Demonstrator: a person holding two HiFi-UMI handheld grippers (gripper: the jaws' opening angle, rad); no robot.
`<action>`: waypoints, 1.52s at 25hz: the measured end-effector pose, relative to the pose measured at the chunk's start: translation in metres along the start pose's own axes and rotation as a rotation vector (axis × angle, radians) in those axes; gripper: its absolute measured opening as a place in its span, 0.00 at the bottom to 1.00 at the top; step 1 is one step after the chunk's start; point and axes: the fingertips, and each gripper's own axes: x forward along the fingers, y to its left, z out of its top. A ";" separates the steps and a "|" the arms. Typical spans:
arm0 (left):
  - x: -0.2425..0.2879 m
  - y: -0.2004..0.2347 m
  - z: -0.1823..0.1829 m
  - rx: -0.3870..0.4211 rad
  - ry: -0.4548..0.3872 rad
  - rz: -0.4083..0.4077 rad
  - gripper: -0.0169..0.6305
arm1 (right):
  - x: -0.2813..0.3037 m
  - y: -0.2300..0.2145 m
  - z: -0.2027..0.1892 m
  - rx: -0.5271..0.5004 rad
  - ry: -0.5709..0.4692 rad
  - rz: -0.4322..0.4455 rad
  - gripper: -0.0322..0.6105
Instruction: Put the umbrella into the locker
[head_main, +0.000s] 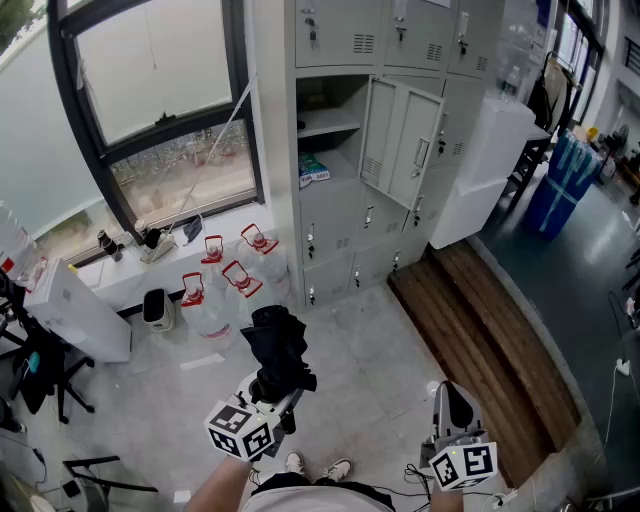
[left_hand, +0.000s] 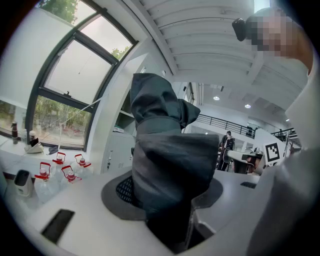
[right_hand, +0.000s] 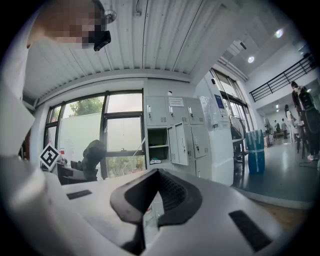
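Pictured from my remote desk: the left gripper (head_main: 272, 395) and right gripper (head_main: 455, 402) are each carrying a white marker cube, the left one (head_main: 243, 430) and the right one (head_main: 463, 463) both showing bold black square codes. In the gripper views I am seeing pale grey jaw shells wearing dark ribbed pads (right_hand: 175, 192) and black rectangular insets (right_hand: 247, 230). The person is wearing a white top (head_main: 300, 500), a white sleeve (left_hand: 295, 175) and pale shoes (head_main: 294, 462).
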 end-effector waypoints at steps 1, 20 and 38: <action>-0.001 -0.001 0.003 0.010 -0.003 -0.005 0.36 | 0.001 0.004 0.001 -0.003 -0.005 0.005 0.08; 0.015 -0.019 0.003 0.004 -0.034 -0.007 0.36 | 0.004 -0.013 -0.008 0.035 -0.013 0.085 0.08; 0.203 0.097 0.073 -0.045 -0.009 -0.106 0.36 | 0.220 -0.044 0.007 0.075 0.064 0.115 0.08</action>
